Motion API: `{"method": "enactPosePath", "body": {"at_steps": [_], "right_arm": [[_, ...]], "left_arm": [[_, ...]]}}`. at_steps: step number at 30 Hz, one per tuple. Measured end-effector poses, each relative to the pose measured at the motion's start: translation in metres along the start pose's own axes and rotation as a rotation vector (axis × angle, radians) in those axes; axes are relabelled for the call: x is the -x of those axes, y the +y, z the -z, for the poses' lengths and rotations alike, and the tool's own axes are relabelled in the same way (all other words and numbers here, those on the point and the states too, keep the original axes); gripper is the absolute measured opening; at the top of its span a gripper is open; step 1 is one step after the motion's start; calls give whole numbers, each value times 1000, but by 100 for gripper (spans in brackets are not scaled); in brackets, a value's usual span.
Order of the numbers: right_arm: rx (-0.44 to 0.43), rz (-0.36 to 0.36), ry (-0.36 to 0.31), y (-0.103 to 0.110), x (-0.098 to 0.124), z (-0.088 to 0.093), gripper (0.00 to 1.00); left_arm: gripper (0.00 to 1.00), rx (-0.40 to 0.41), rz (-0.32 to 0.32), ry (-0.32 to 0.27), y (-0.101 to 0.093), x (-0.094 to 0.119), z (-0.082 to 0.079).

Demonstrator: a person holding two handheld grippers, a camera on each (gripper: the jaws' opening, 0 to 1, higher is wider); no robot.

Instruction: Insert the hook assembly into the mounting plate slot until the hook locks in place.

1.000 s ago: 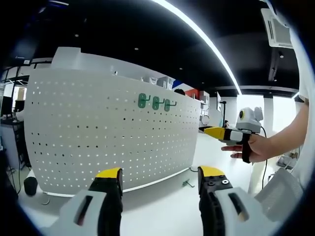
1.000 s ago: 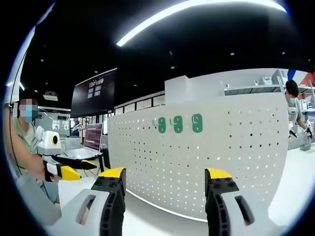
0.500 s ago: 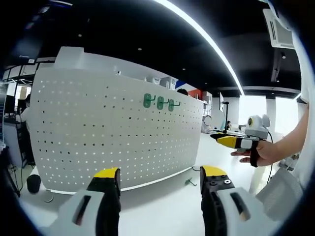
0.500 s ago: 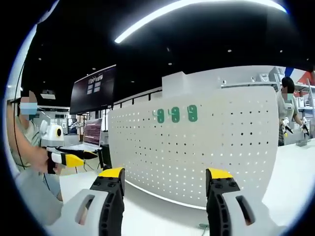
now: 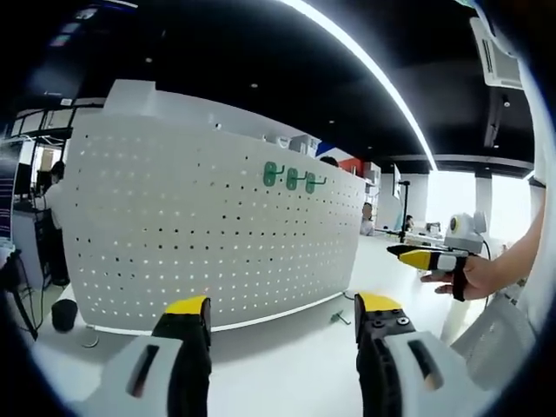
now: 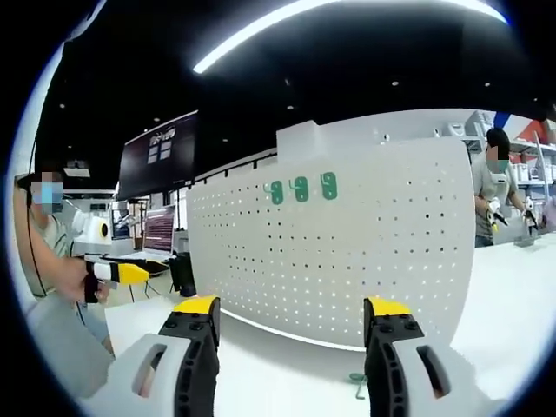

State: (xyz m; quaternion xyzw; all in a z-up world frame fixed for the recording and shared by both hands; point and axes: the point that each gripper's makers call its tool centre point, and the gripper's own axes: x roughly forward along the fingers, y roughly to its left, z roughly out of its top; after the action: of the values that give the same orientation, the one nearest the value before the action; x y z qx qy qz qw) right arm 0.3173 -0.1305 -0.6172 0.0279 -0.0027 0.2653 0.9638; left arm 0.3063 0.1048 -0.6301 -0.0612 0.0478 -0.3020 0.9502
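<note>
A white perforated mounting plate [image 5: 208, 226] stands upright on the white table, and three green hooks [image 5: 291, 178] hang in a row near its top. A loose green hook [image 5: 339, 318] lies on the table by the plate's right foot. My left gripper [image 5: 283, 304] is open and holds nothing, well short of the plate. In the right gripper view the plate [image 6: 347, 252] carries the same green hooks [image 6: 301, 188], and the loose hook [image 6: 358, 382] lies just left of the right jaw. My right gripper [image 6: 291, 306] is open and holds nothing. Each gripper appears in the other's view, hand-held: right gripper [image 5: 426, 258], left gripper [image 6: 122, 273].
A small black object [image 5: 63, 314] sits on the table [image 5: 287, 365] at the plate's left foot. A dark screen [image 6: 156, 156] hangs behind the plate. A person [image 6: 495, 200] stands in the background to the right, beyond the table [image 6: 521, 295].
Both cameras have shifted, so the plate sits a little higher and further off. The loose hook has come into the right gripper view. Both grippers stay open.
</note>
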Motion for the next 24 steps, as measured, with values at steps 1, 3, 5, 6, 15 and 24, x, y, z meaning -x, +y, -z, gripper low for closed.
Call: {"method": "enactPosePath", "body": {"at_steps": [1, 3, 5, 6, 15, 24], "right_arm": [[3, 4, 2, 0, 1, 1, 65], [-1, 5, 1, 0, 2, 2, 65], [-3, 5, 5, 0, 3, 4, 65], [-3, 6, 8, 0, 4, 6, 65], [-12, 9, 13, 0, 7, 7, 65], [-15, 19, 7, -3, 8, 7, 64]], "left_arm": [[69, 1, 0, 1, 0, 0, 1], [69, 1, -3, 5, 1, 2, 3], [69, 4, -6, 10, 3, 2, 5], [69, 5, -5, 9, 3, 3, 5], [67, -16, 36, 18, -3, -6, 5], [66, -131, 157, 110, -20, -42, 6]]}}
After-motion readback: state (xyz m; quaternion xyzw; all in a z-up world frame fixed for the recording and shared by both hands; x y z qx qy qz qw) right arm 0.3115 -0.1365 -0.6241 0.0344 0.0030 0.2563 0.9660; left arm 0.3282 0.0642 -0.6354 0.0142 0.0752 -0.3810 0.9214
